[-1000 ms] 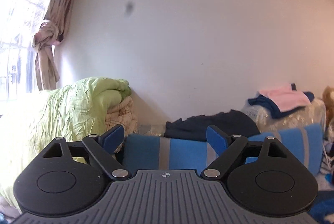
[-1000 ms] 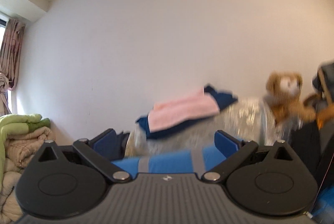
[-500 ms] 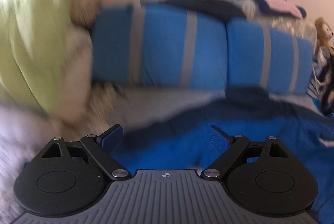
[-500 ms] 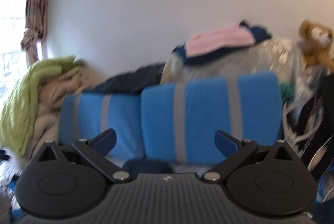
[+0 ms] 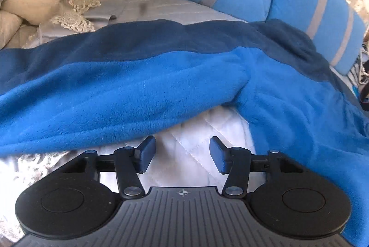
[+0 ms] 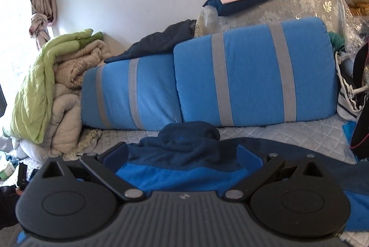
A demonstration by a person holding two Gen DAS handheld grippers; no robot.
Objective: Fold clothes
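Your left hand-held gripper [image 5: 182, 153] hangs low over the white quilted cover [image 5: 196, 131], its fingers parted to a middling gap with nothing between them. Just ahead of the tips lies the near edge of the fleece [image 5: 143, 95], a bright blue garment with a navy band along its far side, spread across the bed in soft rolls rather than flat. What looks like a sleeve runs off to your left, and the body falls away to your right.

Your right hand-held gripper [image 6: 182, 156] stands wide and empty, held above the same fleece [image 6: 180, 175], looking across it — the navy hood or collar [image 6: 189, 131] is bunched up beyond its tips.

Judging by this, you are lining up a grasp on the near hem or sleeve edge. Whether this starts a fold or tidies one, the pictures do not settle. To do it well:

- Come in flat with the left, one finger under the edge and one on top, so you pinch a single layer of fleece and not the cover beneath (the pile is thick and will bulge out of a shallow bite).
- Drop the right to a matching point along the same edge before lifting — an uneven pair of grips will twist the cloth.
- Lift only enough to clear the bed.

Farther back, the striped cushions [image 6: 253, 76] stand against the wall. Keep the fold short of them.
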